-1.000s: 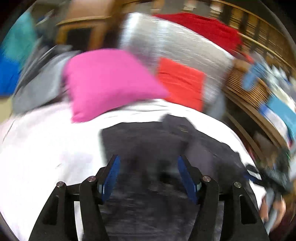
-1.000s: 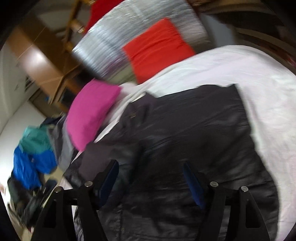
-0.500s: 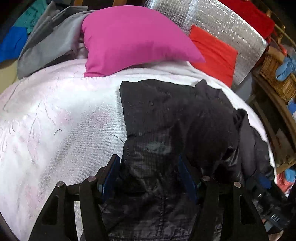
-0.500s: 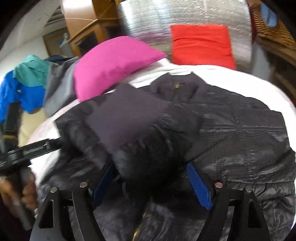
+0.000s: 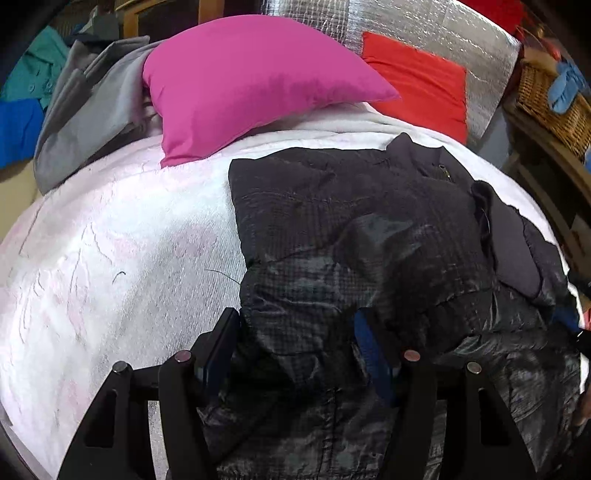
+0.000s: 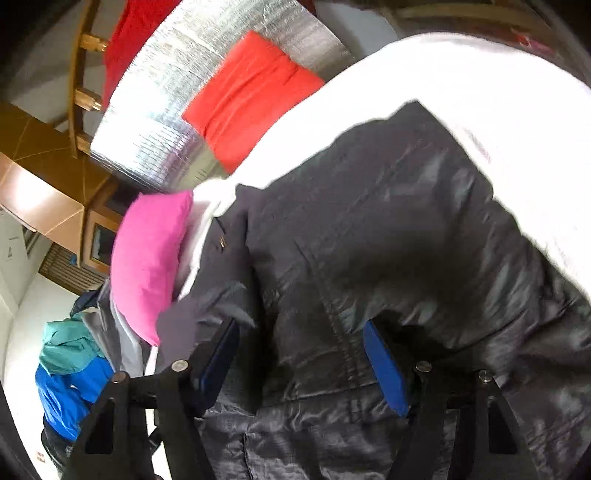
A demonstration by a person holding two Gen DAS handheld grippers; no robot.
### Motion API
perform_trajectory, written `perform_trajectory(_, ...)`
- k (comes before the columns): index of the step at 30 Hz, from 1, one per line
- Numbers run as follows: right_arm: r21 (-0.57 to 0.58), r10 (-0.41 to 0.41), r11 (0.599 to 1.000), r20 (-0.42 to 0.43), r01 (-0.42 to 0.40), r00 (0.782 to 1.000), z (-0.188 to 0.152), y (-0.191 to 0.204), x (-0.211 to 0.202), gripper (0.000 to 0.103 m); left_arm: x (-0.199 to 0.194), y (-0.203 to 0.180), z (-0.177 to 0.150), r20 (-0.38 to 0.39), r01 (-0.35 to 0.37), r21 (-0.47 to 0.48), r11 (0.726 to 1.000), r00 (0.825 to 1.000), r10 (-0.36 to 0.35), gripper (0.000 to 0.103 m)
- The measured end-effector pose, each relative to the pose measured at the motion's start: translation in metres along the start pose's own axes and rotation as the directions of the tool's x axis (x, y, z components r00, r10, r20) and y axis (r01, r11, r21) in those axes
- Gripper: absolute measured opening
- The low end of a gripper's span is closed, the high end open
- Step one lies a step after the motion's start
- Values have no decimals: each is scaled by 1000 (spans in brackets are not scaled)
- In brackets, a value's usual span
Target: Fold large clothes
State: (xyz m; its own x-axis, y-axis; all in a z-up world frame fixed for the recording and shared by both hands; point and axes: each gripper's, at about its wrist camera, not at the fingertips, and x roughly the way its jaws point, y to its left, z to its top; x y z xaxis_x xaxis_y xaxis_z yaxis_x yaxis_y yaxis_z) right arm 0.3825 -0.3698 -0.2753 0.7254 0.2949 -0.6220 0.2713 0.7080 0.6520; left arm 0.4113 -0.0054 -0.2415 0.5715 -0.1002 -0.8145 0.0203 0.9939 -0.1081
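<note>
A large black quilted jacket (image 5: pixel 351 229) lies on a white bed cover (image 5: pixel 110 258), collar toward the pillows, one side folded over its middle. My left gripper (image 5: pixel 299 343) is open just above the jacket's lower part, its blue pads spread over the fabric. In the right wrist view the same jacket (image 6: pixel 388 240) fills the frame. My right gripper (image 6: pixel 303 354) is open close over it, jaws apart on either side of a stitched seam. I cannot tell whether either gripper touches the fabric.
A pink pillow (image 5: pixel 251 77) and a red cushion (image 5: pixel 417 85) lean on a silver foil panel (image 5: pixel 406 33) at the bed's head. Grey, teal and blue clothes (image 5: pixel 74 92) pile at the left. A wicker basket (image 5: pixel 554 103) stands on wooden shelving at the right.
The jacket's side and sleeve now lie folded over its middle. The right wrist view has tilted and moved closer to the jacket. Both grippers stay open.
</note>
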Motion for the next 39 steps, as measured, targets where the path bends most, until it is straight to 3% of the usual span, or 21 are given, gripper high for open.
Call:
perform_trajectory(4, -303, -4, 953, 25, 11, 1000, -17, 57, -3, 77, 7, -4, 0, -19, -27, 24, 999, 999, 28, 66)
perform_trajectory(6, -392, -34, 919, 24, 41, 999, -26, 85, 9, 81, 11, -6, 1, -31, -37, 39, 999, 999, 38, 66)
perform_trajectory(12, -496, -77, 865, 21, 77, 997, -43, 147, 47, 82, 15, 9, 4, -70, 34, -15, 999, 997, -35, 66)
perform_trajectory(15, -541, -161, 829, 13, 142, 987, -52, 166, 73, 83, 20, 17, 5, -93, 71, -65, 995, 993, -77, 68)
perform_trajectory(17, -605, -253, 765, 37, 223, 967, -62, 175, 92, 83, 22, 19, 5, -100, 81, -74, 994, 991, -88, 68)
perform_trajectory(18, -644, -308, 713, 68, 277, 949, -67, 179, 99, 83, 22, 18, 5, -101, 81, -72, 994, 991, -88, 68)
perform_trajectory(20, -673, -354, 654, 130, 345, 926, -73, 177, 101, 81, 22, 17, 5, -102, 80, -67, 995, 991, -87, 68)
perform_trajectory(22, -642, -351, 685, 124, 345, 928, -68, 163, 95, 77, 21, 16, 4, -102, 79, -66, 995, 991, -86, 68)
perform_trajectory(23, -623, -349, 707, 105, 335, 931, -64, 158, 94, 54, 21, 16, 4, -101, 79, -66, 995, 991, -85, 68)
perform_trajectory(25, -572, -337, 761, 56, 306, 940, -51, 144, 87, 27, 21, 16, 4, -101, 79, -67, 995, 991, -85, 68)
perform_trajectory(26, -533, -309, 799, 30, 277, 951, -43, 135, 82, 20, 20, 17, 4, -101, 79, -66, 995, 991, -86, 68)
perform_trajectory(29, -424, -216, 885, -5, 193, 976, -24, 113, 53, 14, 19, 16, 4, -97, 73, -61, 995, 992, -79, 68)
perform_trajectory(33, -281, -111, 953, 27, 114, 993, 3, 73, -3, 11, 14, 12, 3, -85, 56, -53, 997, 995, -60, 68)
perform_trajectory(39, 2, -2, 1000, 11, 2, 1000, 33, -22, -41, 11, 10, 1, 2, -64, 5, 9, 1000, 998, -4, 68)
